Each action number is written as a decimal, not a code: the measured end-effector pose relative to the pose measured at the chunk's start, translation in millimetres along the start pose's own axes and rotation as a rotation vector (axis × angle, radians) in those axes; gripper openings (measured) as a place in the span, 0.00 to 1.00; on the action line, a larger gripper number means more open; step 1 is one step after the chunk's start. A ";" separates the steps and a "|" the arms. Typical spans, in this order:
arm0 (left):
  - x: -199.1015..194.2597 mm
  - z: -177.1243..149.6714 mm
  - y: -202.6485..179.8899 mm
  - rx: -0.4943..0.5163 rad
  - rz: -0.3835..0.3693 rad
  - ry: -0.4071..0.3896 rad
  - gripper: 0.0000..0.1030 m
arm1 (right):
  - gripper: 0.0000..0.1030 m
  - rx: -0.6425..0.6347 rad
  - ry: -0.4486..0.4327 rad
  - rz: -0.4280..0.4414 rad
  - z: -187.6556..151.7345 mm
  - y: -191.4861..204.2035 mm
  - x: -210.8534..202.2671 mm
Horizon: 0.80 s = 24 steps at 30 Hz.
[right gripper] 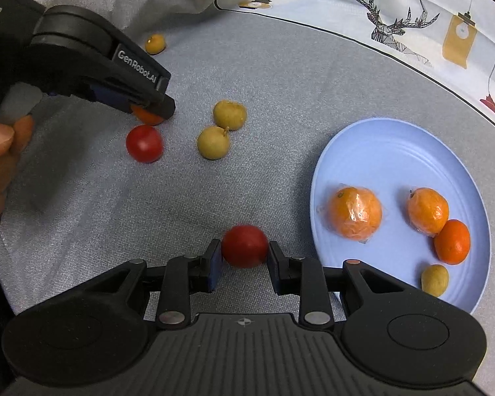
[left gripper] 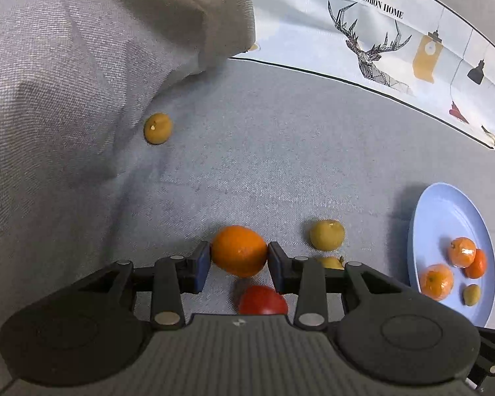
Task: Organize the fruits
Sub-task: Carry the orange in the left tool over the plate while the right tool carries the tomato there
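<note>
Blue plate [right gripper: 396, 151] with four fruits [right gripper: 354, 213]

Soft, even overhead light falls on the grey tabletop [right gripper: 280, 105]; shadows stay faint, fisheye edges bend strongly, and the plate [right gripper: 396, 151] shows mild sheen.

we see a smooth orange citrus [left gripper: 239, 250] and a red tomato [right gripper: 245, 246] low over grey cloth. on the blue plate [right gripper: 396, 151] lie two wrapped oranges [right gripper: 354, 213], a kumquat [right gripper: 452, 241] and a yellow-green fruit [right gripper: 435, 280].
</note>
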<state>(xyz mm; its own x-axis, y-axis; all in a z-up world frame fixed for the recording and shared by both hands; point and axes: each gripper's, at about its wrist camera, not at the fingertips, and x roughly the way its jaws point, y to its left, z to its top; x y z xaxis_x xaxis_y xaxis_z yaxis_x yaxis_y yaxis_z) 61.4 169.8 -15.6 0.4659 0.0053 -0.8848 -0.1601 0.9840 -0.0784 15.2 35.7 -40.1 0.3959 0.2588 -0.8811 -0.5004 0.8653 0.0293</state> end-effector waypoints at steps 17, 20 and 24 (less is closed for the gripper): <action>-14.5 12.9 -12.8 0.025 0.005 -0.078 0.39 | 0.30 0.072 -0.205 -0.061 8.3 -14.9 -40.2; -16.7 15.0 -19.2 0.030 -0.003 -0.090 0.39 | 0.30 0.086 -0.247 -0.077 10.1 -18.9 -48.9; -18.8 15.1 -26.9 0.038 -0.017 -0.100 0.39 | 0.30 0.109 -0.283 -0.091 9.3 -23.4 -56.2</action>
<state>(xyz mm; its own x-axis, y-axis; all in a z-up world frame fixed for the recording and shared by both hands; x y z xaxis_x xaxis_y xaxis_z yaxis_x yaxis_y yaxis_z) 70.1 145.9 10.1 0.5535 0.0044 -0.8328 -0.1194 0.9901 -0.0741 11.8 4.9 13.1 0.6413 0.2746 -0.7165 -0.3741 0.9271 0.0204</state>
